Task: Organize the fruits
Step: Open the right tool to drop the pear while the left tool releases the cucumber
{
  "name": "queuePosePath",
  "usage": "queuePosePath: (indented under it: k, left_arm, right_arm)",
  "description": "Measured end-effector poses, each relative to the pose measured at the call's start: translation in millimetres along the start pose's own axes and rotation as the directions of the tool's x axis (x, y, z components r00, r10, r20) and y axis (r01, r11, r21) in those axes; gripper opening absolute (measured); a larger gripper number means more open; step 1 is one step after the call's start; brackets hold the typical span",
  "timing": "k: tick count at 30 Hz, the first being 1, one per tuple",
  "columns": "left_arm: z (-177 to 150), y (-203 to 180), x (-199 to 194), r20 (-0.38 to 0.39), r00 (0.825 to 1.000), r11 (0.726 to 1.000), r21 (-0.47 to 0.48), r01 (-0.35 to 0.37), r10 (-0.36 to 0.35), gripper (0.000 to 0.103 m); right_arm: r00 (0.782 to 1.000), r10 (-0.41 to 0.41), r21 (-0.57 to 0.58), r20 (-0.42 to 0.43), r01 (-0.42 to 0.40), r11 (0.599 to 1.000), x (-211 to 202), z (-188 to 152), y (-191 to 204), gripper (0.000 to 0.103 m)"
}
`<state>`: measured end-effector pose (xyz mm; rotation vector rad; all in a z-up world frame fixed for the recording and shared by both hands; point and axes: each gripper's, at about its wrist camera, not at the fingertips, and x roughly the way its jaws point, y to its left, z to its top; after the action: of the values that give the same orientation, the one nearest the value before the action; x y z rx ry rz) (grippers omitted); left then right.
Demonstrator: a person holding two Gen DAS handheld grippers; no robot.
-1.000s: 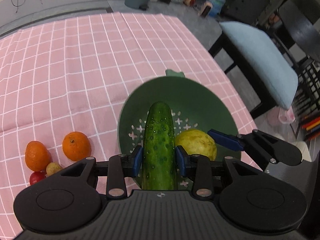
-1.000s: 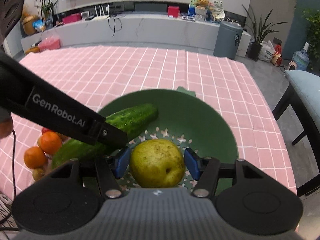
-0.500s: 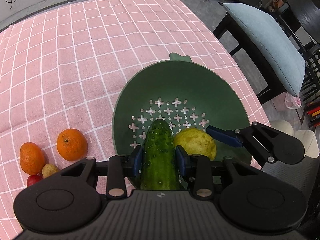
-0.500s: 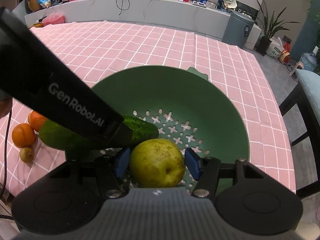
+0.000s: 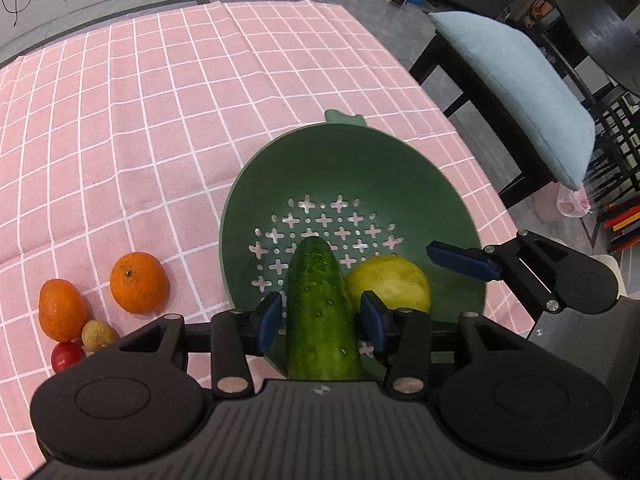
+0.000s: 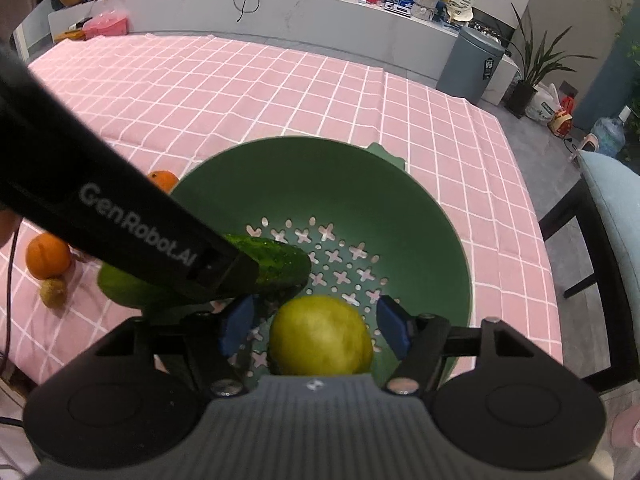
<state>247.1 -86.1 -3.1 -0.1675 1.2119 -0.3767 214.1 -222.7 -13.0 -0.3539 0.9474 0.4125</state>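
Left gripper (image 5: 321,322): tilted steeply down over the near rim of the colander; jaws opening, blue pads standing clear on either side of the cucumber, a gap showing at each pad
Right gripper (image 6: 316,330): tilted steeply down beside the left one, over the near right part of the colander; jaws opening, pads apart from the pear, which sits between them without contact
Colander (image 5: 400,168): green, round, cross-shaped holes in its floor, small tab handle at the far rim; stands on the tablecloth near the table's right edge
Cucumber (image 5: 320,312): lies with its tip on the perforated floor, its near end leaning over the near rim
Pear (image 6: 320,336): yellow-green, on the colander floor, just beside the cucumber's right flank
Tablecloth (image 5: 160,100): pink with white grid lines
Loose fruit, left of the colander: one orange (image 5: 139,282) nearest the bowl; a second orange (image 5: 62,309) further left; a small tan fruit (image 5: 98,334) and a small red fruit (image 5: 66,356) touching it at the near side
Chair (image 5: 520,80): dark frame, pale blue cushion, off the table's right edge
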Motion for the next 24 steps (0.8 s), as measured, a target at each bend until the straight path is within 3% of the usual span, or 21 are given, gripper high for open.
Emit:
queuePosePath:
  k: [6, 12, 24]
  left_arm:
    - [-12.1, -1.1, -26.6, 0.079, 0.997, 1.0, -0.002, 0.011, -0.011, 0.056]
    - [-28.4, 1.0, -59.2, 0.183, 0.983, 0.999, 0.017, -0.035, 0.031, 0.056]
    - [-75.3, 45.6, -107.7, 0.292, 0.951, 0.994, 0.006, -0.113, 0.107, 0.056]
  right_arm:
    - [0.996, -0.049, 0.033, 0.069, 0.047, 0.998, -24.3, -0.1, 3.6, 0.069]
    - [0.984, -0.053, 0.108, 0.171, 0.035, 0.994, -51.0, -2.9, 16.4, 0.069]
    - [0.963, 0.057, 0.219, 0.264, -0.118, 0.969, -72.2, -8.5, 59.3, 0.069]
